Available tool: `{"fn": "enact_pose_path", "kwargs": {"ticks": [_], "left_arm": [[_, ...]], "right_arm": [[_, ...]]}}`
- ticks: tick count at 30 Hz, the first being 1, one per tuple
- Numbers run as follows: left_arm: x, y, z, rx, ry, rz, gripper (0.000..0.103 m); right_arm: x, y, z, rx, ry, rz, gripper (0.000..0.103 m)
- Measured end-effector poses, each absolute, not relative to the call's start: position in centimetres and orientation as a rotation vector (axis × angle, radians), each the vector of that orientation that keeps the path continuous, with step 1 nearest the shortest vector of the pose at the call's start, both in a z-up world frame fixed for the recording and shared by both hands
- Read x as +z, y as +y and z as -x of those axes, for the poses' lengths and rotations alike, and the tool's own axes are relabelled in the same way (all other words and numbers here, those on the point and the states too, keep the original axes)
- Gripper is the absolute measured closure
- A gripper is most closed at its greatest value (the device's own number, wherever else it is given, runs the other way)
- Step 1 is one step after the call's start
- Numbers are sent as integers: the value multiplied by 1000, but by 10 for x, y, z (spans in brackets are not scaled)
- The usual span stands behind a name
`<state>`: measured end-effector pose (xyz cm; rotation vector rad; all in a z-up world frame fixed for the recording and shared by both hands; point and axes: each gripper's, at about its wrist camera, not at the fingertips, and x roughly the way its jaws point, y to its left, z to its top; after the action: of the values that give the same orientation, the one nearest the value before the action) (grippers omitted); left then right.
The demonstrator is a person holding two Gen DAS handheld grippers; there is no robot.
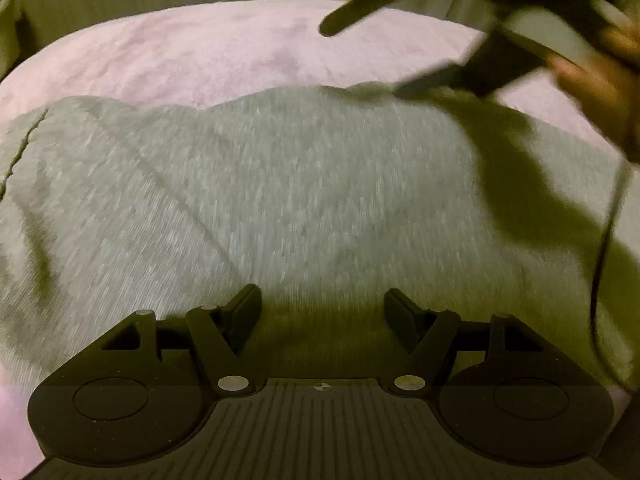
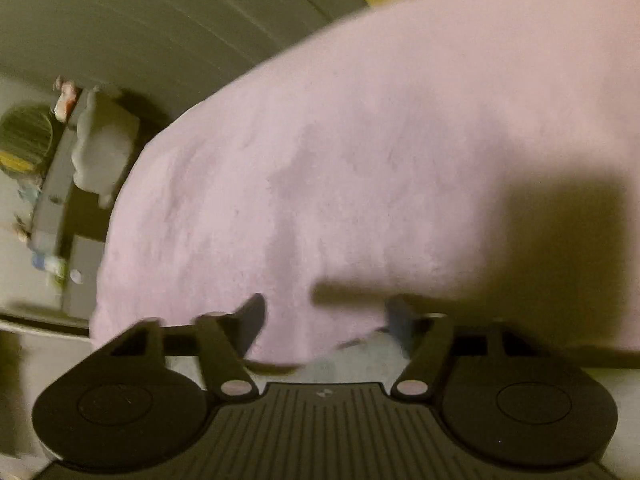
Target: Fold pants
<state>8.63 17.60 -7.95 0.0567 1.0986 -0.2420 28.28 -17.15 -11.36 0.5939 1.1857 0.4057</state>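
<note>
Both grippers — left gripper (image 1: 322, 306), right gripper (image 2: 326, 314) — jaws wide, empty; grip grey sweatpants (image 1: 300, 184) edge squarely, fold evenly over pink blanket (image 1: 224, 48).

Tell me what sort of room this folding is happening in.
Probably a bedroom. Grey pants lie spread on a fluffy pink blanket that looks like a bed cover, and a cluttered shelf of small household items stands beside it against the wall.
</note>
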Motion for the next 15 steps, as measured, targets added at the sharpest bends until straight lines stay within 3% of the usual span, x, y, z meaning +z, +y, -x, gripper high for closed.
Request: {"fn": "enact_pose_path", "kwargs": {"ticks": [4,6,7,10,13,15], "left_arm": [[-76,171,-82,-211,1117,-67,28],[-76,165,-84,-190,1125,-96,28],[-74,161,-81,-175,1127,-117,27],[-72,145,-72,-99,1144,-167,23],[-70,115,-68,-27,1137,-250,22],[-68,89,-66,-32,1114,-304,22]], "right_arm": [[-117,-187,-231,543,1253,-667,17],[-130,-207,-212,492,1289,-644,18],[-134,-221,-204,432,1281,-612,23],[-112,-267,-171,164,1159,-397,26],[-87,-326,-127,97,1054,-391,13],[-76,-363,-97,60,1032,-437,12]]}}
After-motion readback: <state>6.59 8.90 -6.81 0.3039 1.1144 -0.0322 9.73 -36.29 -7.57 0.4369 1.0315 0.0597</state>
